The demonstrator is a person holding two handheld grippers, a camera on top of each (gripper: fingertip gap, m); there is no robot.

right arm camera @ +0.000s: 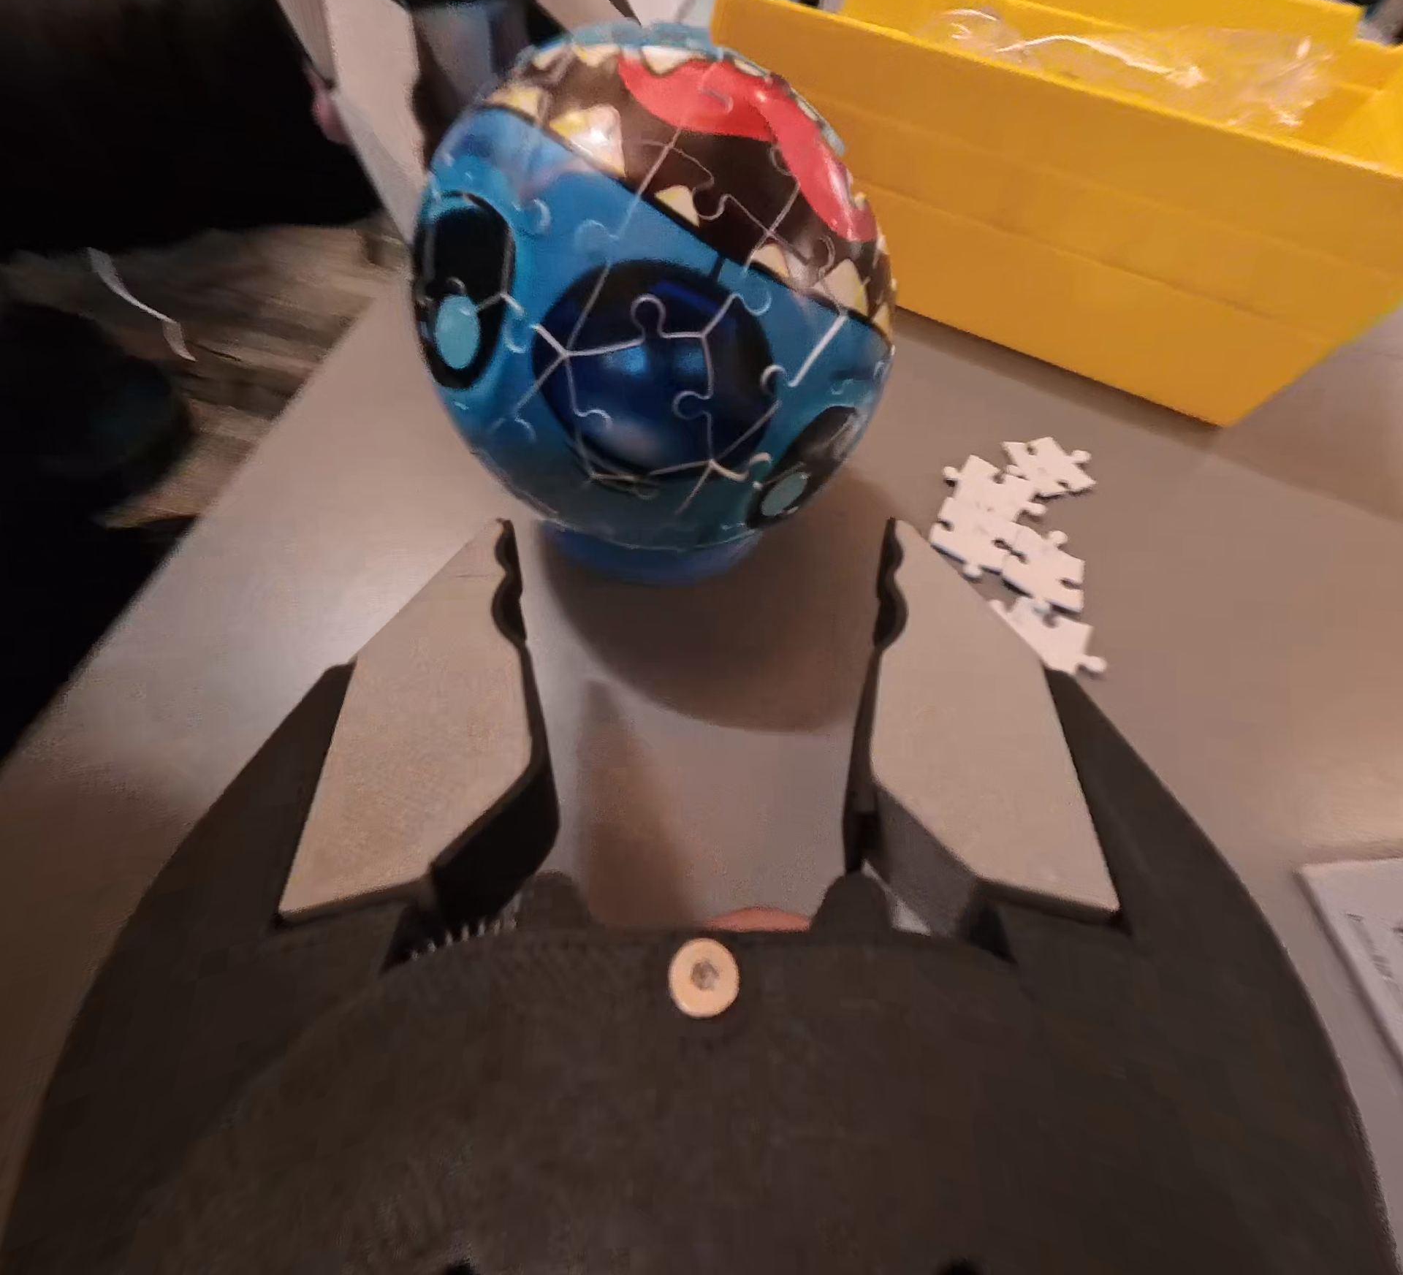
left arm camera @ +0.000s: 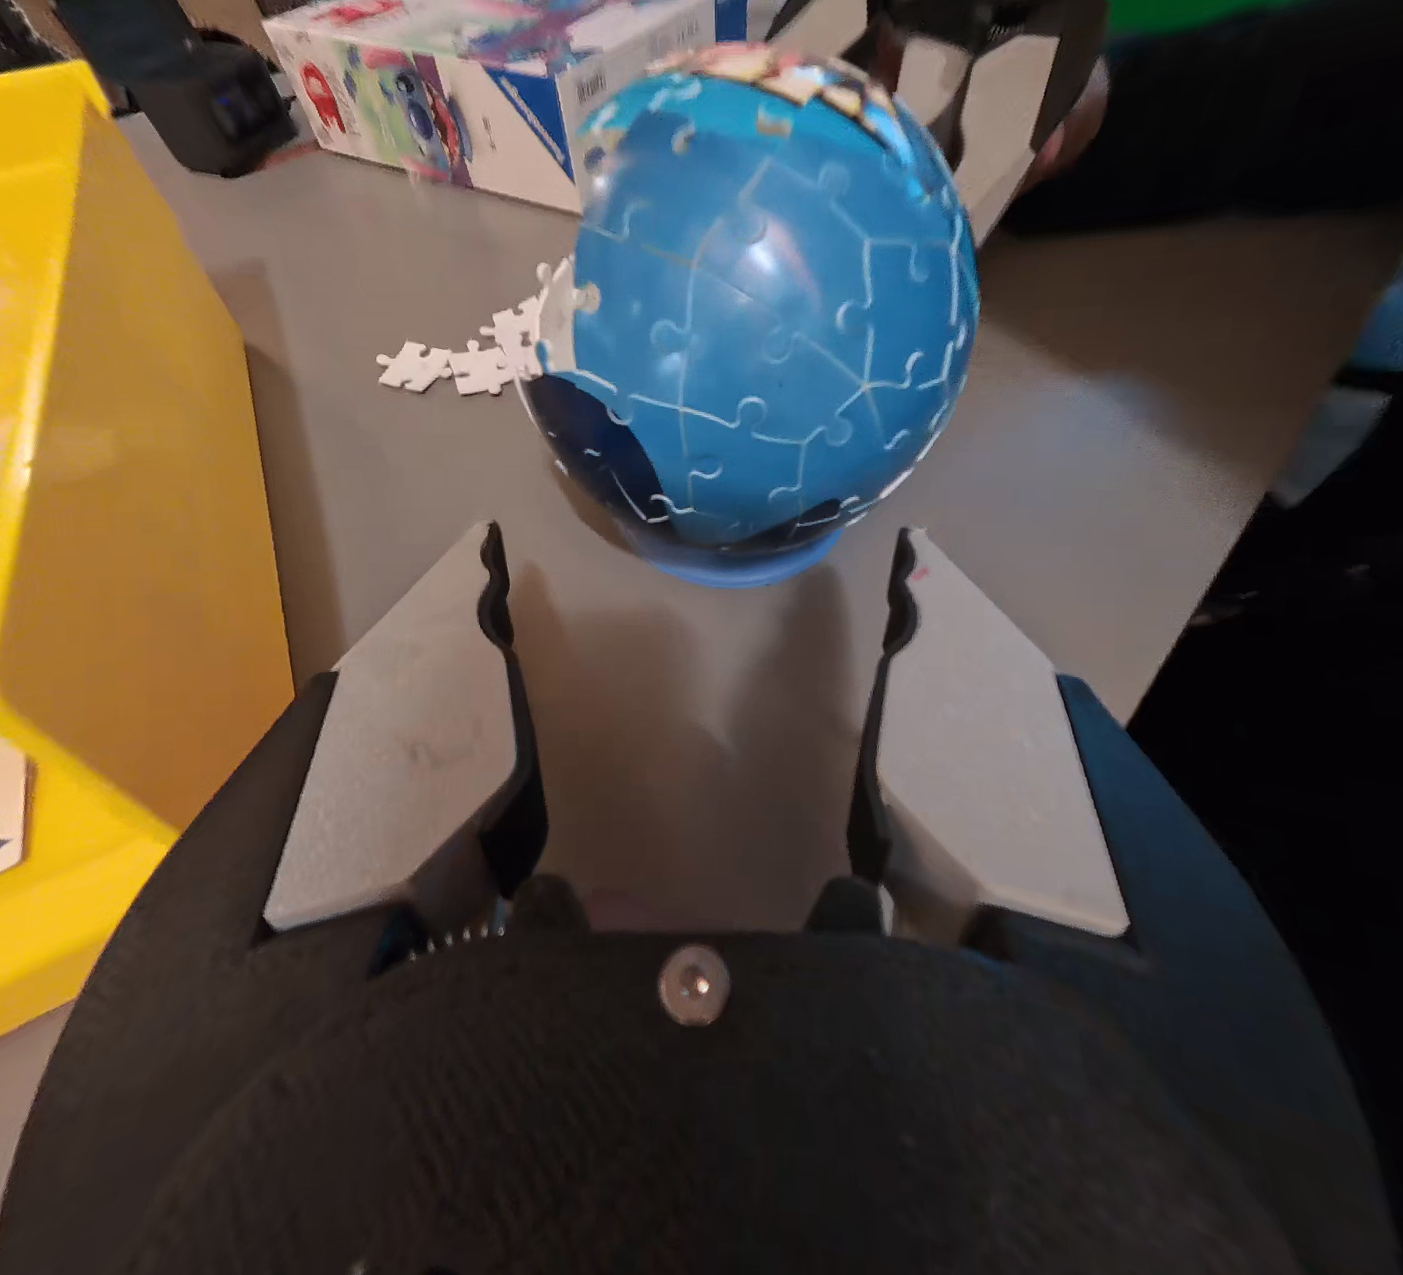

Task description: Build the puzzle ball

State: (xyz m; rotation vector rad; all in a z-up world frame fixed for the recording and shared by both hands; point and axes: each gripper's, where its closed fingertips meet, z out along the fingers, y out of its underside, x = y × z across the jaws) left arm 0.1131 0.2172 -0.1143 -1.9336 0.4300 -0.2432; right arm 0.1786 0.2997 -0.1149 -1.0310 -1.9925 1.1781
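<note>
While both my tools hang empty, the build is between pieces.
Ball: puzzle ball [left arm camera: 774, 320] sits on its blue stand [left arm camera: 748, 559] on the desk [left arm camera: 379, 236], mostly assembled.
Fingers: left gripper [left arm camera: 698, 555] and right gripper [right arm camera: 695, 555] both spread, grasping nothing.
Next: I judge a loose piece [right arm camera: 1013, 540] needs pinching, then fitting into a gap.
</note>
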